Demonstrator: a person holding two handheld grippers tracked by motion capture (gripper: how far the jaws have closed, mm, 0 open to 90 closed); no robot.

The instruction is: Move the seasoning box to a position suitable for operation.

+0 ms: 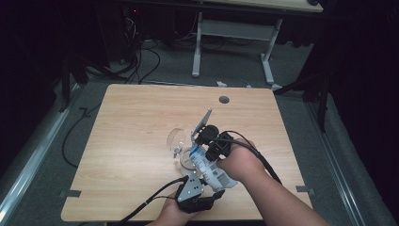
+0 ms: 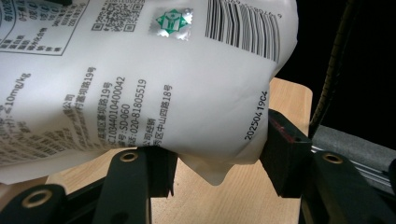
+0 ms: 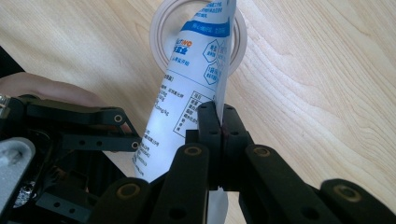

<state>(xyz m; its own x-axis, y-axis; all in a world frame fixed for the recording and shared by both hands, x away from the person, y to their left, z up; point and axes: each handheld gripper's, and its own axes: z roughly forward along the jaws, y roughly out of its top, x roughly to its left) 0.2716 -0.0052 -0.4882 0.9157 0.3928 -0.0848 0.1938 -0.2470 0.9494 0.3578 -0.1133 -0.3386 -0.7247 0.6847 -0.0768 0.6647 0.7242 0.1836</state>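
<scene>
My right gripper [image 3: 219,122] has its fingers clamped on the white pouch's [image 3: 187,84] edge above the glass [image 3: 161,28]; my left gripper's [image 2: 217,158] fingers pinch its bottom over the tabletop [image 1: 131,122].

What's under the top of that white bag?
Under the white printed plastic pouch's tip sits a round clear glass on the light wooden table. The pouch covers the glass's middle, so anything inside stays hidden.
</scene>
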